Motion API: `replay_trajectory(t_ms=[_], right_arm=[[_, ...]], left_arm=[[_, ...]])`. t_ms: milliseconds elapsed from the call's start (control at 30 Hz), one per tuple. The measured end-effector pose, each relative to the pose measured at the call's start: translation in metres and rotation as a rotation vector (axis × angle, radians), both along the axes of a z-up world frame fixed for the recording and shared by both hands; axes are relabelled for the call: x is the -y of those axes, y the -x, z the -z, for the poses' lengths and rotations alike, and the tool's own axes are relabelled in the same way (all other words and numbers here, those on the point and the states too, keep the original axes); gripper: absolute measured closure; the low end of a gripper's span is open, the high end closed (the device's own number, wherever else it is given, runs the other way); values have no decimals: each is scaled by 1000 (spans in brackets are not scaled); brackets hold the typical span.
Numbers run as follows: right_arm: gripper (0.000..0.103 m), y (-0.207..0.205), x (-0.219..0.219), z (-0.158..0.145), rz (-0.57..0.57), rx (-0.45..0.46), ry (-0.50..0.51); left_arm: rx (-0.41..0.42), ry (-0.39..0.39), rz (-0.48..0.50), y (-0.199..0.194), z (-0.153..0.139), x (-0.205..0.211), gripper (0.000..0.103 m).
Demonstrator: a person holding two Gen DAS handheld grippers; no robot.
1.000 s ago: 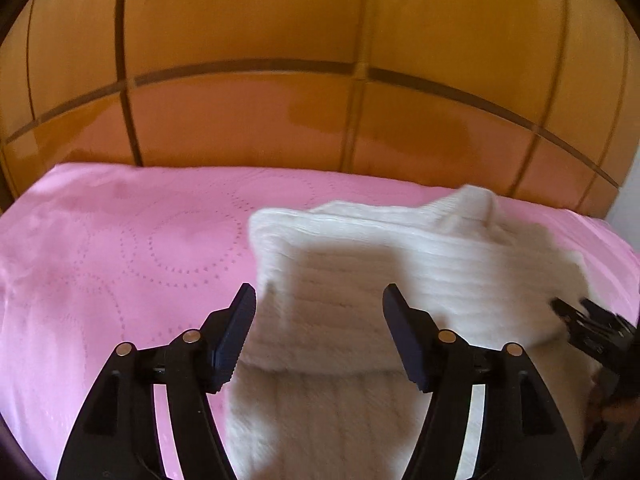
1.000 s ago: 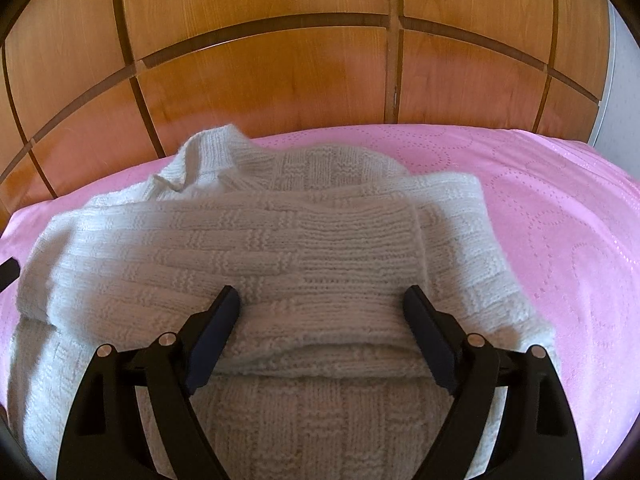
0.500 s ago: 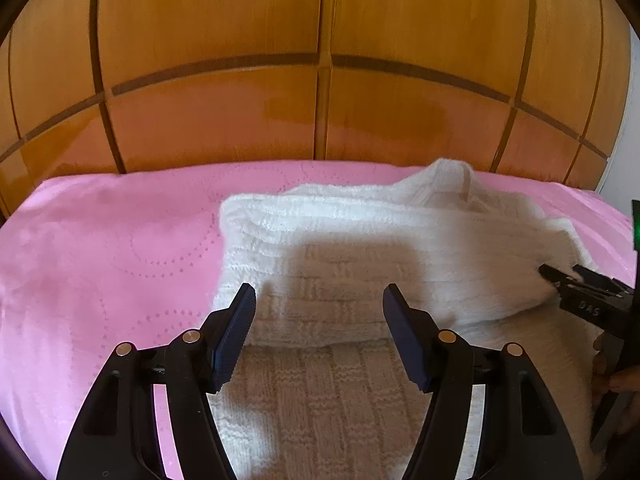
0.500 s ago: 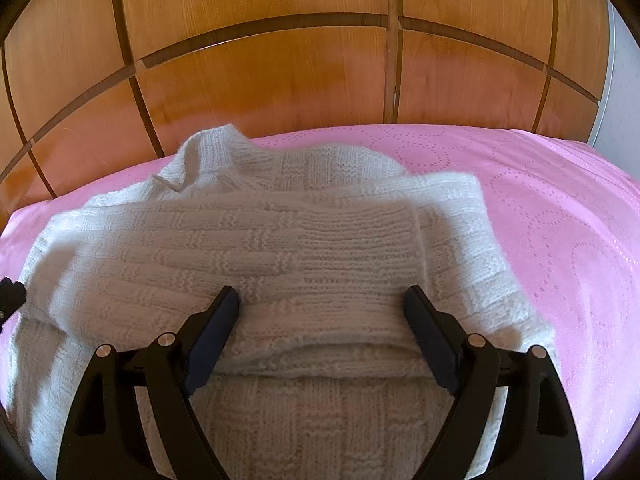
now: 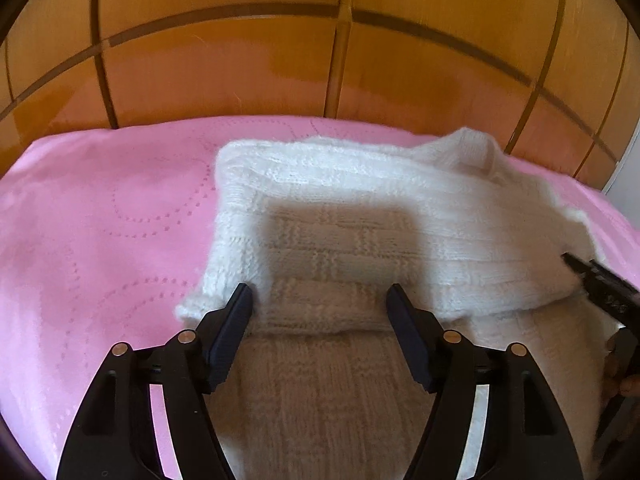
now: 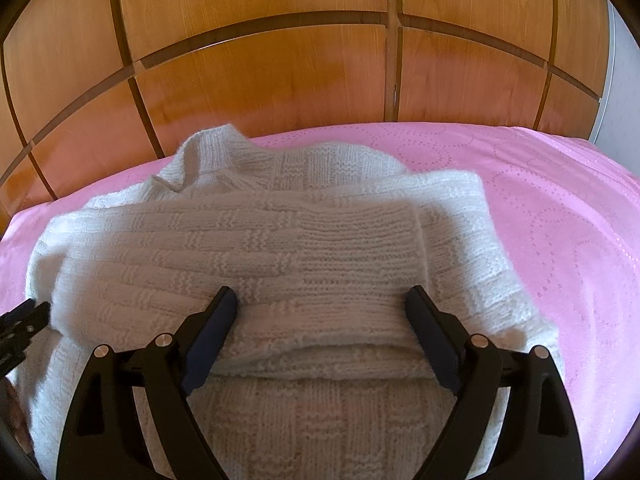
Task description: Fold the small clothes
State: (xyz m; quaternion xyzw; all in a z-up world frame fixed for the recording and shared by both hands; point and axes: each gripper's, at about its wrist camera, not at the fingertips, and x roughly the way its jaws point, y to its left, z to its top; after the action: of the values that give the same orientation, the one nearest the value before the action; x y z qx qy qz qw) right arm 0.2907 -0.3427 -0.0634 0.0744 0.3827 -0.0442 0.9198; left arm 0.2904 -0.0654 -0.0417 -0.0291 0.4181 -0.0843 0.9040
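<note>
Lowered closer to the white sweater [image 5: 360,216], the left gripper [image 5: 320,304] has just been spread wider, nothing pinched. Fingers of the right gripper [image 6: 322,308] are spread too. On the pink bed [image 5: 100,220], the sweater lies at 12 o'clock, likely let go after folding.

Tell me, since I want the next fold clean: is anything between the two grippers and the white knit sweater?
Nothing visible. The left gripper and right gripper both hang open directly over the sweater, which lies alone on the pink bedspread.
</note>
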Motion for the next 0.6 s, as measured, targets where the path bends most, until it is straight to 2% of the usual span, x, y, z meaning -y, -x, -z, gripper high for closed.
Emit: replay_trajectory(t_ms=[167,300,467,600], right_arm=[[13,3,1,-5,-15,-6,-18],[3,17,2,-17,-60,-10,-31],[3,58,29,-26,-34,-7,-45],[3,105,62,-16,3,-51,-98]], left_arm=[[-23,68,-27,32,-5,-23,35],[-22,97,-26,74,-7,-45,35],[-69,134,-9,114,3,-70,35],[-74,159,27,151,7,-84,35]])
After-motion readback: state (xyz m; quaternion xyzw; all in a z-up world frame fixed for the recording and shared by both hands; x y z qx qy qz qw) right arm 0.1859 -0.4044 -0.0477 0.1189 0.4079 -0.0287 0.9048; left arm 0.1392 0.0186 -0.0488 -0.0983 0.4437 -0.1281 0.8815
